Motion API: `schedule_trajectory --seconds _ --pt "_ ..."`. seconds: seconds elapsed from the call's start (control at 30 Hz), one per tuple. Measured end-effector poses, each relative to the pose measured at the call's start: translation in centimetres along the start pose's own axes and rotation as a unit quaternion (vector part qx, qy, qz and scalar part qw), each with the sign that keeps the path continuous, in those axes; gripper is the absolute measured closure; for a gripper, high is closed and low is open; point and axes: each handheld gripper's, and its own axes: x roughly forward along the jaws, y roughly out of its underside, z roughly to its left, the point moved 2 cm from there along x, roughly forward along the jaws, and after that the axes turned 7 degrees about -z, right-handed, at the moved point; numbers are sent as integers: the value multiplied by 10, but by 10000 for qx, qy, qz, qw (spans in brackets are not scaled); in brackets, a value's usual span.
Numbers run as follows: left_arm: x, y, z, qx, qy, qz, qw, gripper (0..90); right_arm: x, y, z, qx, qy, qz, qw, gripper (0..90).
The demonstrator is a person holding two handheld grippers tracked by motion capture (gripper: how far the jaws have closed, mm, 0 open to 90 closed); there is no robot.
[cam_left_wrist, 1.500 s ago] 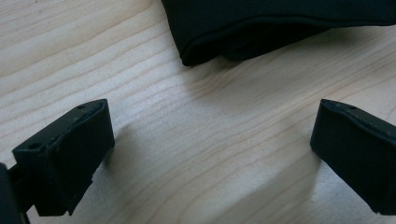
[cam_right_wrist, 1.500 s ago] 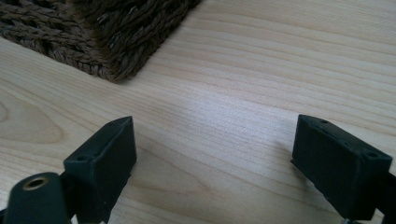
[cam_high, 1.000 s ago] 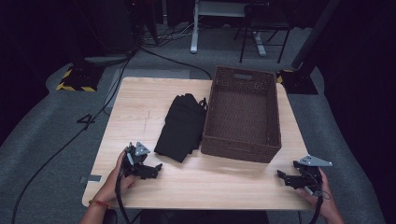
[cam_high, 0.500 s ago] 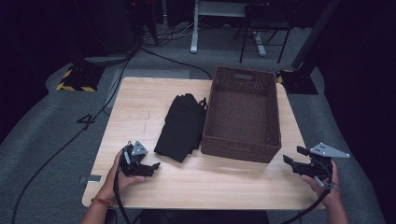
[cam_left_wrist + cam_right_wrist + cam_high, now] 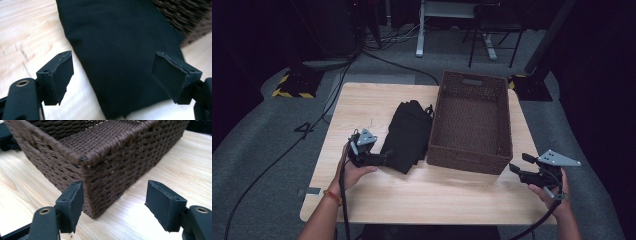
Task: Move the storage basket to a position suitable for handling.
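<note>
A black folded cloth (image 5: 407, 135) lies on the wooden table (image 5: 362, 102), just left of a brown woven basket (image 5: 464, 161) that has nothing in it. My left gripper (image 5: 381, 158) points at the cloth's near end (image 5: 120, 50). Its jaws have just been opening and stand open (image 5: 112, 77), the cloth's end lying past them with the pads off it. My right gripper (image 5: 515, 165) hovers off the basket's near right corner (image 5: 100, 187). Its jaws have just been closing but stand open (image 5: 115, 202), with nothing between them.
Bare table runs along the near edge (image 5: 432, 200) and left of the cloth. On the floor behind the table are cables (image 5: 382, 55), desk legs (image 5: 419, 30) and a chair (image 5: 492, 35). A yellow-and-black striped block (image 5: 292, 85) lies at the far left.
My left gripper has moved away from the table's near edge and up to the cloth's near end. My right gripper has risen above the table's right edge.
</note>
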Motion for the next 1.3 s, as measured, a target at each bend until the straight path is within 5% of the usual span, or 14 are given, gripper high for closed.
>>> schedule_trajectory --seconds 0.03,0.23,0.5,0.63,0.83,0.93,1.0,1.13,1.2,1.3 --pt "8 -3 1 144 -117 37 9998 184 -1 -1 1 -11 -26 -26 10000 310" --pt "54 -2 4 100 -23 609 9981 187 -4 -9 8 -196 -172 -56 9996 292" --pt "69 7 8 -238 118 750 9968 155 19 -6 20 -333 -384 294 9983 284" --pt "66 10 11 -369 275 820 9956 181 31 -2 28 -368 -315 430 9979 294" --pt "53 15 7 -50 230 871 9959 208 39 -2 31 -263 -49 297 9992 324" --pt "43 21 6 -78 262 895 9956 208 41 -3 31 -205 -35 198 9996 313" --pt "35 26 5 80 197 793 9966 207 44 -4 32 -195 4 222 9996 308" --pt "22 33 5 -53 285 919 9953 207 48 -6 35 -195 -14 222 9996 305" --pt "9 41 -1 154 254 808 9963 208 54 -9 39 -196 -2 235 9995 305" --pt "1 47 -5 204 337 760 9963 225 58 -11 42 -223 17 240 9995 305"
